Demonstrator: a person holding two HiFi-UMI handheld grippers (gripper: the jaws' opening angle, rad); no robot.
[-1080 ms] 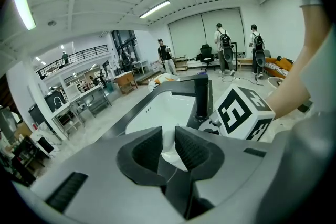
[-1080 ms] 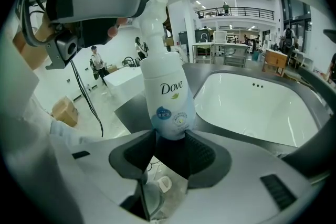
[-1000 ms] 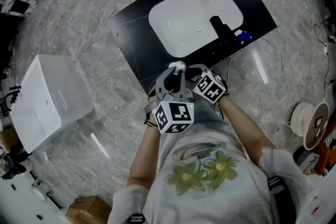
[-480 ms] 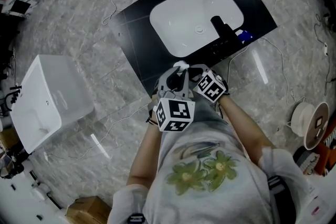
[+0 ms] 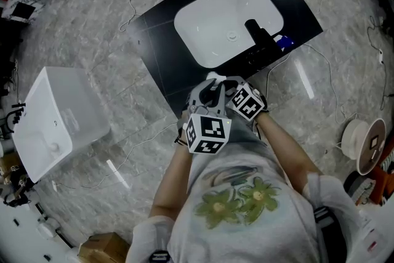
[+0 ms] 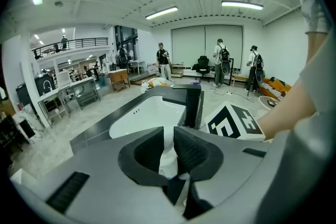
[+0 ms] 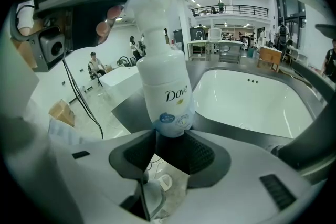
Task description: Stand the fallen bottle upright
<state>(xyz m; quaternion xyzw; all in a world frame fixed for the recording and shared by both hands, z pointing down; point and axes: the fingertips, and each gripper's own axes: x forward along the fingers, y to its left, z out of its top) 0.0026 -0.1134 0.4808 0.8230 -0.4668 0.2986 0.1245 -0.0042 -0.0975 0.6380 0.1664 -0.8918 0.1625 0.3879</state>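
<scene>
A white Dove pump bottle (image 7: 165, 92) stands nearly upright over the front edge of the black counter (image 5: 160, 52). My right gripper (image 7: 170, 147) is shut on its base. My left gripper (image 6: 169, 147) has just been closing and its pads now press on the bottle's narrow white top (image 6: 168, 152). In the head view both grippers meet at the counter's front edge, left gripper (image 5: 209, 90) beside right gripper (image 5: 223, 88), and only the bottle's white top (image 5: 211, 77) shows between them.
The white sink (image 5: 203, 28) lies in the counter, with a black faucet (image 5: 258, 34) and a small blue item (image 5: 284, 42) at its right. A white basin (image 5: 55, 126) sits on the floor at left, a cable spool (image 5: 363, 138) at right. Cables trail across the floor.
The left gripper has shifted slightly to the right and rolled a little. The right gripper and the bottle stay where they were.
</scene>
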